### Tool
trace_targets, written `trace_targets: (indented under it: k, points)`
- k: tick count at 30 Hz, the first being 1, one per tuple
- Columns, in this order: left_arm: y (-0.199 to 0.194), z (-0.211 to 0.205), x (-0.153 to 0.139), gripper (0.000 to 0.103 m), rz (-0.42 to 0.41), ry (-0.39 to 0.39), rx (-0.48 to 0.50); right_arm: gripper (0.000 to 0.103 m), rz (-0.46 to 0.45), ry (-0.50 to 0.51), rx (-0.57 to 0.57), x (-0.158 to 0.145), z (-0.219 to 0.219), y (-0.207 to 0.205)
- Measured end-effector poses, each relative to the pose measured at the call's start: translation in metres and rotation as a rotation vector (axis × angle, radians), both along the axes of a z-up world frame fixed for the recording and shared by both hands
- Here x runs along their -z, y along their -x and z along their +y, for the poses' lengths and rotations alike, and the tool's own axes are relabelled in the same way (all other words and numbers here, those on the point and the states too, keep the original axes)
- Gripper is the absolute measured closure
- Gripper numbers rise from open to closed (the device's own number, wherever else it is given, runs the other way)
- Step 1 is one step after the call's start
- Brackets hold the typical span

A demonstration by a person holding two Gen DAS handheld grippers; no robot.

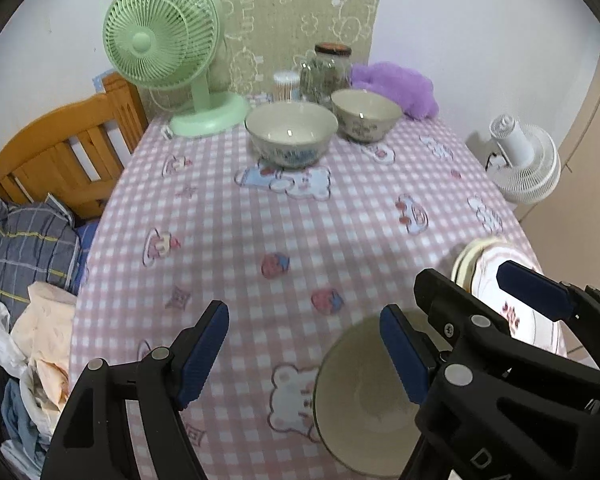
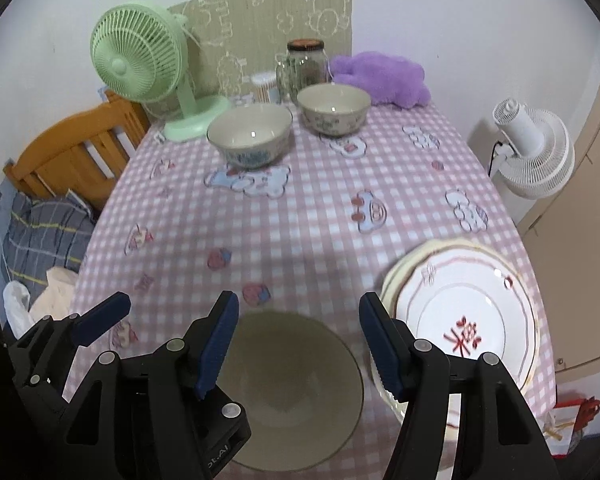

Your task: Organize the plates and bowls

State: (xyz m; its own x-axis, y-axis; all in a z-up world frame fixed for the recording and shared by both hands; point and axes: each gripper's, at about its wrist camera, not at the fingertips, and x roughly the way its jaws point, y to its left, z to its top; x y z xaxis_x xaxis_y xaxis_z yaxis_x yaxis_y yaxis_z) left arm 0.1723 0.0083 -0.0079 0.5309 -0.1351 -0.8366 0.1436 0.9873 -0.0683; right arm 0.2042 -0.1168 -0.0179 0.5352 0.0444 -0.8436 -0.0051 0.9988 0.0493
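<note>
Left view: left gripper [image 1: 304,352] spread, empty, above checked tablecloth [image 1: 260,216]; near bowl [image 1: 360,400] just right of it; two far bowls [image 1: 291,133] by green fan [image 1: 162,36].

Right view: right gripper [image 2: 298,344] spread, empty, over same bowl; plate stack [image 2: 472,308] beside. Advice: reach far bowl next, pinch rim squarely, nest gently.
</note>
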Motion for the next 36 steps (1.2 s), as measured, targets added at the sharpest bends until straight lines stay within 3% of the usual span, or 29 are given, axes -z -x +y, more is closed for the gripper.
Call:
trace_targets:
  k: [16, 36]
  points:
    - [-0.093, -0.019, -0.019, 0.024, -0.058, -0.04, -0.149, 0.037, -0.069, -0.021, -0.091, -0.024, -0.016, -0.102]
    - [-0.202, -0.014, 0.006, 0.026, -0.055, -0.138, -0.349, 0.037, -0.058, -0.093, -0.218, 0.006, -0.007, -0.242]
